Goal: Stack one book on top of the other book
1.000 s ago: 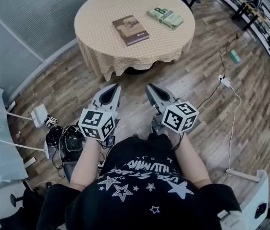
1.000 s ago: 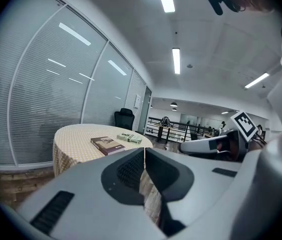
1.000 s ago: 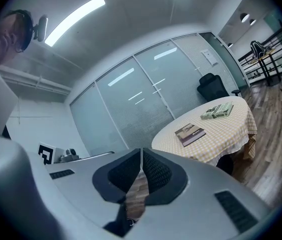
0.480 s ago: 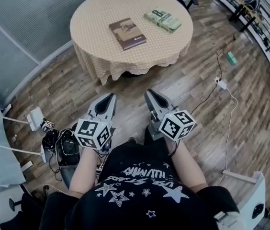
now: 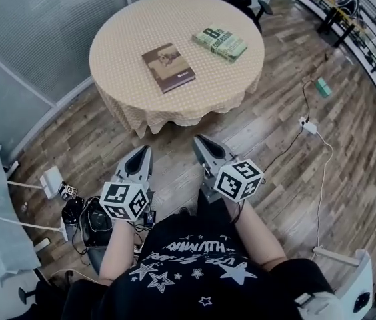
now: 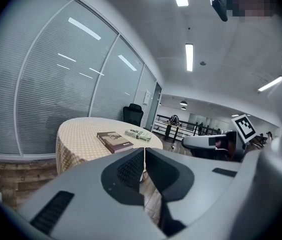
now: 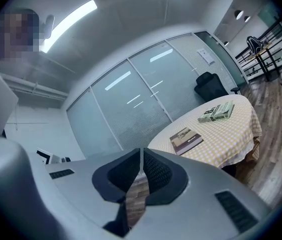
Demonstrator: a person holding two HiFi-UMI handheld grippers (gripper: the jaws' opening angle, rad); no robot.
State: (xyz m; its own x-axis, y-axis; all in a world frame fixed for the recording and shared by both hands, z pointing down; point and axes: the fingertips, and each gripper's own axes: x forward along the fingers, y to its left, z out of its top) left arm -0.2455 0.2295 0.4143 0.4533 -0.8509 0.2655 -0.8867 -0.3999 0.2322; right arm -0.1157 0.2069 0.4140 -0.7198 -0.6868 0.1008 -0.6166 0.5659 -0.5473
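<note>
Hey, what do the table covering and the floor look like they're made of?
Table covering: likely cloth, matte beige check; it hangs in soft folds at the edge. Floor: wood planks or wood-look laminate, slight sheen; grain and seams show.

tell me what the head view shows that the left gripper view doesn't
Only the head view: the person's star-print shirt, black gear on the floor, and the left tool seen from above with its marker cube.
Only the left gripper view: ceiling lights, a railing, and the left tool's jaws close up, shut with nothing between them.
Both: the round table, the brown book and green book lying apart, and the right tool.
</note>
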